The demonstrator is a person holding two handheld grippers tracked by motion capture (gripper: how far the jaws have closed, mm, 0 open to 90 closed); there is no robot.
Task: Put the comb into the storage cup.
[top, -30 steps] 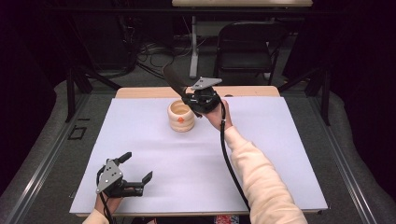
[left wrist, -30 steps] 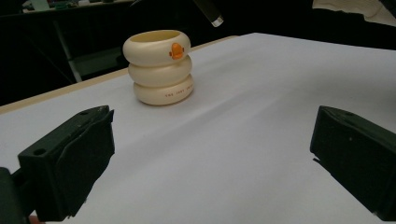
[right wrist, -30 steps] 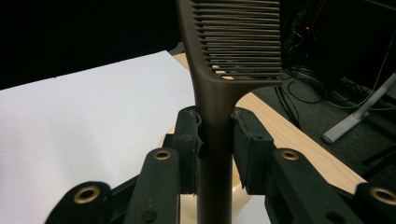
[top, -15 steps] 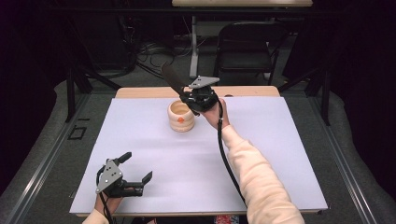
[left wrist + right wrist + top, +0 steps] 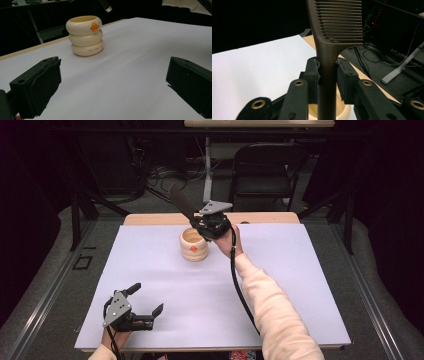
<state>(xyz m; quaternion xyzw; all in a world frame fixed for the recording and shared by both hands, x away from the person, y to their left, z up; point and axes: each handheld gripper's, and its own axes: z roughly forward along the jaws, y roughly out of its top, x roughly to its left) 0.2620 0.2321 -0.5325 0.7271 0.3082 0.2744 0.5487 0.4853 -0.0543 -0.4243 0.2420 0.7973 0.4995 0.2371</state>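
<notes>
A dark brown plastic comb [image 5: 329, 50] with fine teeth stands clamped by its handle between the two black jaws of the right gripper [image 5: 328, 75], the pads pressing on either side of the narrow stem. In the high view the comb [image 5: 181, 202] slants up and away toward the far left from the right gripper [image 5: 212, 222], which hangs just above and beside the rim of a cream-coloured cup shaped like three stacked rings [image 5: 194, 244], marked with a small orange duck figure. The cup stands upright on the white sheet covering the table [image 5: 300, 285], toward the far edge and near the middle. In the right gripper view the cup's pale rim [image 5: 343, 110] shows directly below the comb's handle.

The left gripper [image 5: 134, 309] rests low at the near left corner of the sheet, well apart from the cup. Its jaws stand wide apart with nothing between them; the left gripper view looks across bare white sheet to the cup [image 5: 85, 35], with the comb's handle tip [image 5: 106, 5] hanging above it.
</notes>
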